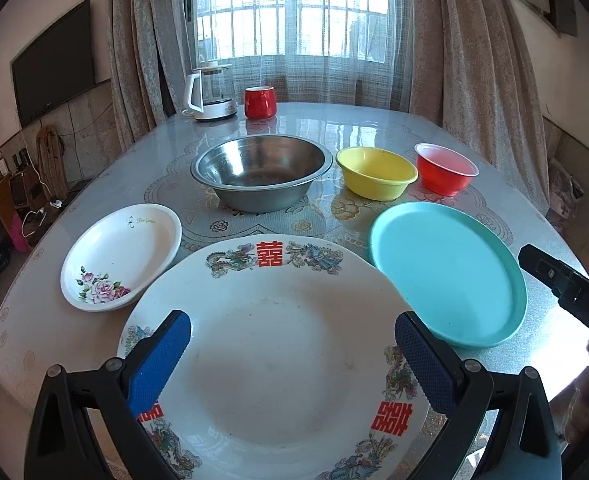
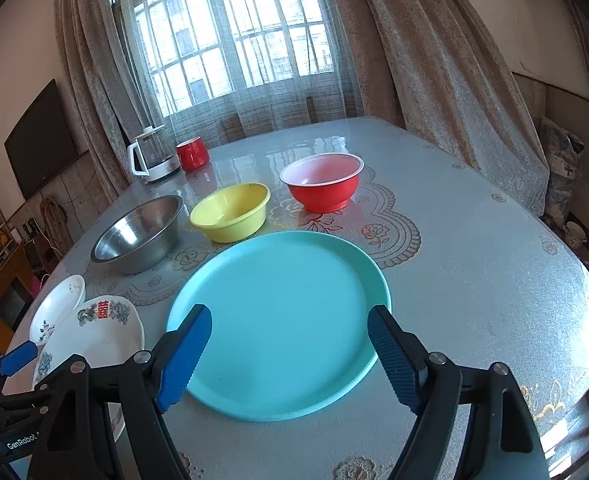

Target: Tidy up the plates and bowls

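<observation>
While both grippers are hovering with jaws spread and holding nothing, the left gripper (image 1: 292, 346) is sitting over the big dragon plate (image 1: 278, 356), so lowering onto its near rim and pinching squarely seems best. Right gripper (image 2: 290, 344) is hanging over the teal plate (image 2: 282, 320), just right of the dragon plate. Dragon plate is looking white, shallow, red-charactered, lying flat on the table (image 2: 474, 280).

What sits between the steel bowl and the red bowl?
The yellow bowl, standing apart from the steel bowl and the red bowl; clearest in the right wrist view.
</observation>
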`<state>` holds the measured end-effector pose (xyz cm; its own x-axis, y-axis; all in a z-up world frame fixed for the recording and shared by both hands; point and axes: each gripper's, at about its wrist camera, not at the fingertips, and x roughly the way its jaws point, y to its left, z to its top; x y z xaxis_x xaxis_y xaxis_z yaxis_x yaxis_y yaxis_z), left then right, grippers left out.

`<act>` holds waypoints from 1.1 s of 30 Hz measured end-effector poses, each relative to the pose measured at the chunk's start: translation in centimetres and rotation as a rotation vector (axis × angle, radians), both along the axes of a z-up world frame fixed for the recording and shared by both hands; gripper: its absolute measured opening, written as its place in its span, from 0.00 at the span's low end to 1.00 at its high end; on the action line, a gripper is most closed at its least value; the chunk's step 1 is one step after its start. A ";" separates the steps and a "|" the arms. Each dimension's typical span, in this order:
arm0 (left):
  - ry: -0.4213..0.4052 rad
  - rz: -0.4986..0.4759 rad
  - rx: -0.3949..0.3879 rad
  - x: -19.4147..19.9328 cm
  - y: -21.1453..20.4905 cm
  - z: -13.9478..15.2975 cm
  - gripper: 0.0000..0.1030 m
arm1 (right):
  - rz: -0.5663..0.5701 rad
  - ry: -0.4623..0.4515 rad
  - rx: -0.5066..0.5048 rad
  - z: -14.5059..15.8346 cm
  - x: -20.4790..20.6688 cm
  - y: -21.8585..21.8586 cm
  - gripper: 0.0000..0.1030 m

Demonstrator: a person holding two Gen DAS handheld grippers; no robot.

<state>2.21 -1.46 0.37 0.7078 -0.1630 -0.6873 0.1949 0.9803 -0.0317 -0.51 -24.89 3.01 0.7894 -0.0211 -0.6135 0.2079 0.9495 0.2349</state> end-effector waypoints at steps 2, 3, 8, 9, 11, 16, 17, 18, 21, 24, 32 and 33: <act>0.030 -0.031 -0.042 0.6 0.0 0.1 1.00 | -0.013 0.005 0.022 -0.1 0.0 -1.0 0.75; 0.030 -0.050 -0.058 0.8 -0.1 0.3 1.00 | -0.023 0.009 0.030 -0.2 0.0 -1.5 0.72; 0.057 -0.119 -0.082 2.6 -0.5 1.3 0.95 | -0.080 0.063 0.062 -1.3 0.3 -4.2 0.51; 0.062 -0.133 -0.087 3.1 -0.6 1.5 0.93 | -0.092 0.075 0.066 -1.6 0.3 -4.7 0.46; 0.056 -0.165 -0.083 3.9 -1.1 2.0 0.86 | -0.105 0.094 0.084 -2.2 0.4 -5.6 0.40; 0.145 -0.236 -0.020 7.0 -3.3 1.6 0.60 | -0.100 0.147 0.098 -3.6 1.2 -6.5 0.34; 0.174 -0.244 -0.021 7.7 -3.8 1.3 0.54 | -0.092 0.149 0.097 -3.7 1.2 -6.5 0.33; 0.200 -0.256 -0.027 8.2 -4.2 1.1 0.51 | -0.084 0.151 0.095 -3.7 1.3 -6.4 0.32; 0.250 -0.287 -0.001 9.6 -5.8 0.2 0.34 | -0.064 0.169 0.076 -4.2 1.8 -6.1 0.30; 0.254 -0.340 0.042 10.3 -7.6 -0.2 0.30 | -0.053 0.187 0.077 -4.8 2.3 -6.1 0.26; 0.309 -0.424 0.104 13.0 -10.7 -2.3 0.25 | -0.030 0.199 0.023 -5.1 2.8 -5.9 0.16; 0.314 -0.424 0.100 13.4 -10.8 -2.5 0.25 | -0.027 0.199 0.020 -5.1 2.8 -5.9 0.16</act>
